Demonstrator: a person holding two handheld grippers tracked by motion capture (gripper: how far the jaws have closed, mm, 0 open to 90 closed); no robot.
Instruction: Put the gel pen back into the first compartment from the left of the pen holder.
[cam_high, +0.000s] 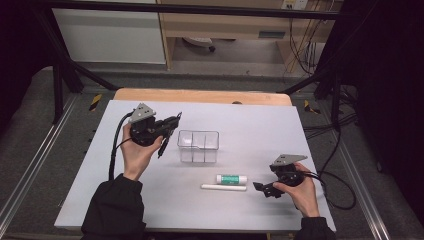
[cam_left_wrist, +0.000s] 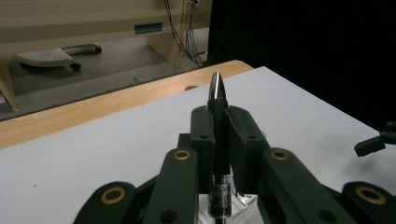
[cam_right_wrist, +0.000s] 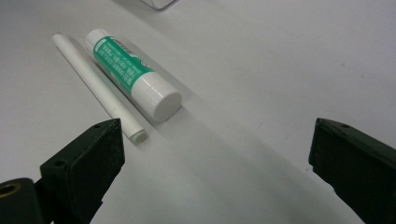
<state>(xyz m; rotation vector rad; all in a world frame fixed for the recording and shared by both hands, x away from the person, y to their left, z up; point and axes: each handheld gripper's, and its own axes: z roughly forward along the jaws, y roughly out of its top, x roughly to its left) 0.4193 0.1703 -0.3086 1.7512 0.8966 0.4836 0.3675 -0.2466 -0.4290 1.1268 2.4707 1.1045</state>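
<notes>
While the left tongs (cam_high: 167, 131) hover above the left half of the white tabletop (cam_high: 260, 125), their jaws are clamped together on a black pen (cam_left_wrist: 218, 140), which stands up between them in the left gripper view with its grey tip clear of the pads. From above, the pen's other end (cam_high: 161, 148) hangs down below the hand, just left of the clear compartment box (cam_high: 198, 146) and apart from its wall.

That box sits near the middle of the tabletop, with bare white surface on its far side and to its right.

Near the front edge, the right tongs (cam_high: 264, 189) rest low with jaws spread wide apart and nothing between them. Just left of them lie a green-labelled glue stick (cam_right_wrist: 133, 74) and a thin white stick (cam_right_wrist: 99, 87), side by side and close to touching, the white one on the near side. In the right gripper view, the white stick's end lies just beside the left-hand jaw, while the glue stick's cap points into the open gap.

Open tabletop stretches between the two hands and along the right edge; the wooden strip (cam_high: 200, 95) marks the far edge.
</notes>
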